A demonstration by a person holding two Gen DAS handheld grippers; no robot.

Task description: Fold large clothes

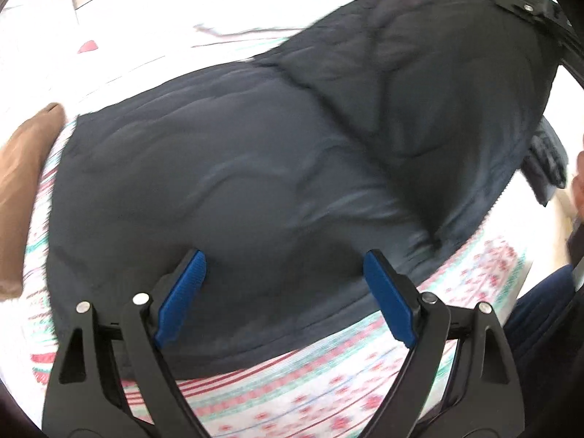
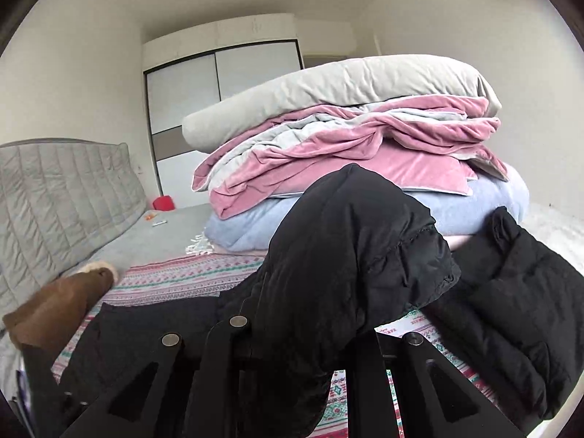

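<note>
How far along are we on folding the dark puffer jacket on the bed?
Early. Done: the jacket lies spread on the patterned bedspread. In hand: the right claw is shut on a lifted part of the jacket; the left claw is open above it, gripping nothing. Left: no finished fold shows, so all the folds remain.

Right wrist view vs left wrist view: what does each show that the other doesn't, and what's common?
Right wrist only: a stack of folded bedding, grey on pink on pale blue, a wardrobe with sliding doors, a grey quilted headboard, and the right tool shut on a raised fold of the dark jacket.

Left wrist only: the left tool open above the jacket's flat back panel, and a snap tab at the far end.

Both: the jacket, the patterned bedspread and a brown plush item.
</note>
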